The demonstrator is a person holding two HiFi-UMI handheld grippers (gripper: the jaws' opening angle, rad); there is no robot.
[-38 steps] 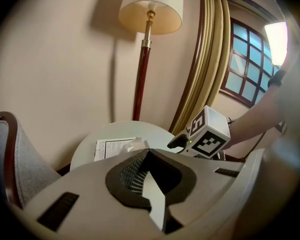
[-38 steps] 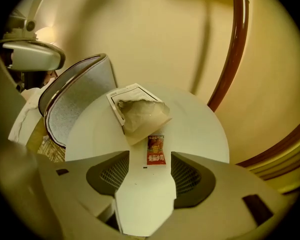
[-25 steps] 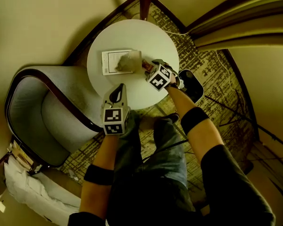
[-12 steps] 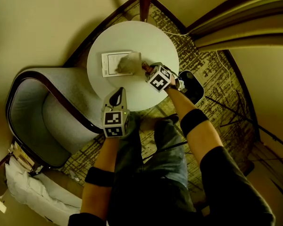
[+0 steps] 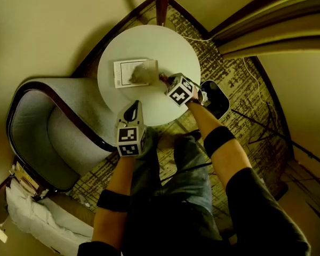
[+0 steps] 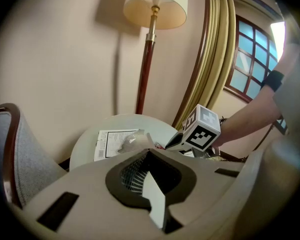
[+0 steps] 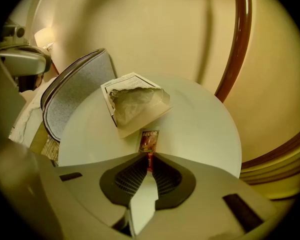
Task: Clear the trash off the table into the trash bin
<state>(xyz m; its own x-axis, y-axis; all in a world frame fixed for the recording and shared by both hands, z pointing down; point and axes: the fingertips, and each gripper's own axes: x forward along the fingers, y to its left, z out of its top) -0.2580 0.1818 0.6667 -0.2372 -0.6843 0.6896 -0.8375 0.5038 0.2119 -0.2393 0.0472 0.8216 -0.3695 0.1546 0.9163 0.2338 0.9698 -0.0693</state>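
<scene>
A small red sauce packet (image 7: 149, 140) lies on the round white table (image 7: 200, 129), just in front of a crumpled clear bag (image 7: 135, 101) that rests on a printed paper sheet (image 5: 121, 71). My right gripper (image 7: 150, 160) points steeply down at the packet. Its jaws have just been closing and now pinch the packet's near end. In the head view the packet (image 5: 162, 79) shows at the right gripper's (image 5: 166, 82) tip. My left gripper (image 5: 132, 110) hangs shut and empty over the table's near edge; its jaws (image 6: 145, 156) hold nothing.
A dark trash bin (image 5: 216, 97) stands on the patterned carpet right of the table. A grey armchair (image 5: 48, 132) sits at the left. A floor lamp pole (image 5: 162, 1) rises behind the table, curtains at the far right.
The right gripper stays at the packet beside the bag with almost no shift. The left gripper has not moved.
</scene>
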